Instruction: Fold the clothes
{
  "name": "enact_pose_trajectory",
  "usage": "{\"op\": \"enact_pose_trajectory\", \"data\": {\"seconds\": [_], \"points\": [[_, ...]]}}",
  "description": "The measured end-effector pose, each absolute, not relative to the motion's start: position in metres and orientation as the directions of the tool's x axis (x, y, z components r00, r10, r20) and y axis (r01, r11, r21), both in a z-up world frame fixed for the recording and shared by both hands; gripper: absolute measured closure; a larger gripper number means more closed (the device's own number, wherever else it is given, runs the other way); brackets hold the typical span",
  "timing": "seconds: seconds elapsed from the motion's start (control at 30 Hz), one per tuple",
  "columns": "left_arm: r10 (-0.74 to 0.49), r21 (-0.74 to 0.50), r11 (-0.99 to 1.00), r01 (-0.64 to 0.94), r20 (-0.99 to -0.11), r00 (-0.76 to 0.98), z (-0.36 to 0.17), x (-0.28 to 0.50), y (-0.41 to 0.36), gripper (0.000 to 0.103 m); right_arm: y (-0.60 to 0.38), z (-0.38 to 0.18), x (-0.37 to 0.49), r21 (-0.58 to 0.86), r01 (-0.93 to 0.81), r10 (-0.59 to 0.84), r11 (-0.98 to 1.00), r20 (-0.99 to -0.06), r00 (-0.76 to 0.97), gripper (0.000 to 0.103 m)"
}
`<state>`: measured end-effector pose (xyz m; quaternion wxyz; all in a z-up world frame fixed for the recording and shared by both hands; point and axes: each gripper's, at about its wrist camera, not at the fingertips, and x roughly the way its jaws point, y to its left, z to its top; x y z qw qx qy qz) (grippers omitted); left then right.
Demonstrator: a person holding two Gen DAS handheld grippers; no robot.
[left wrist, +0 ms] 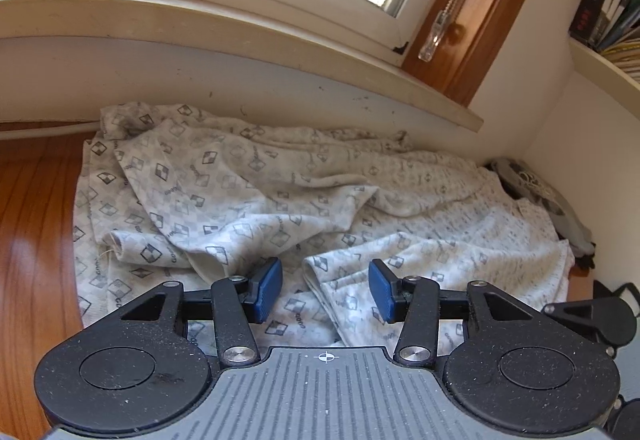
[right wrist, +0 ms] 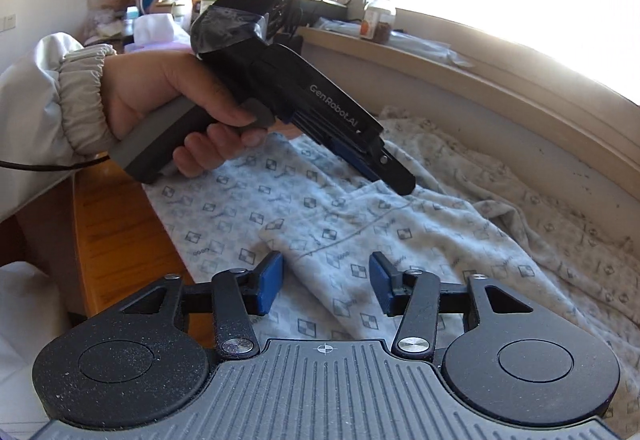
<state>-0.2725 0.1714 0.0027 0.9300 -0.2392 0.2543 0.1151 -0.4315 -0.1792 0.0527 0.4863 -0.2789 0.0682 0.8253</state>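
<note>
Well, the patterned garment [left wrist: 280,200] lay rumpled across the wooden table [left wrist: 36,208] below the windowsill [left wrist: 240,24]. Both the left gripper [left wrist: 325,290] and the right gripper [right wrist: 326,288] hovered with fingers spread, holding nothing. A loose flap sat at twelve o'clock from each; pinching only that top layer seemed wise. Its far edge, toward two o'clock, was hard to make out

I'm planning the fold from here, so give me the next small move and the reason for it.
Probably shut the left gripper on the raised fold of the patterned garment lying between its open blue pads. The garment is still rumpled on the wooden table, and the right gripper is also open above it, holding nothing. A grip has to come before any spreading or folding.
</note>
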Motion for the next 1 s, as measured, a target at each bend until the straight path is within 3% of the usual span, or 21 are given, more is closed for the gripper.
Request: {"op": "enact_pose_trajectory", "data": {"seconds": [0.1,0.17,0.27,0.5,0.67,0.8,0.9,1.0], "points": [[0.096,-0.37,0.865,-0.338,-0.538,0.837,0.003,-0.271,0.17,0.07,-0.179,0.054,-0.433,-0.145,-0.826,0.748,-0.544,-0.53,-0.4,0.09],[0.113,-0.355,0.869,-0.345,-0.536,0.837,0.005,-0.272,0.169,0.088,-0.182,0.055,-0.435,-0.152,-0.826,0.754,-0.544,-0.52,-0.401,0.094],[0.121,-0.338,0.881,-0.332,-0.517,0.848,0.01,-0.277,0.164,0.098,-0.185,0.063,-0.428,-0.112,-0.832,0.757,-0.544,-0.494,-0.428,0.097],[0.125,-0.319,0.896,-0.31,-0.489,0.863,0.033,-0.302,0.161,0.1,-0.194,0.081,-0.422,-0.068,-0.839,0.779,-0.54,-0.417,-0.468,0.099],[0.123,-0.332,0.896,-0.296,-0.454,0.882,0.061,-0.331,0.164,0.1,-0.192,0.072,-0.438,-0.066,-0.822,0.758,-0.566,-0.434,-0.487,0.099],[0.131,-0.313,0.892,-0.327,-0.512,0.849,0.055,-0.342,0.169,0.1,-0.191,0.065,-0.451,-0.065,-0.807,0.741,-0.586,-0.447,-0.502,0.099],[0.162,-0.298,0.872,-0.389,-0.572,0.804,0.039,-0.343,0.177,0.098,-0.19,0.059,-0.461,-0.063,-0.797,0.727,-0.601,-0.457,-0.513,0.09],[0.211,-0.284,0.85,-0.444,-0.589,0.78,0.028,-0.346,0.182,0.089,-0.193,0.056,-0.462,-0.059,-0.797,0.728,-0.601,-0.453,-0.515,0.06]]}}
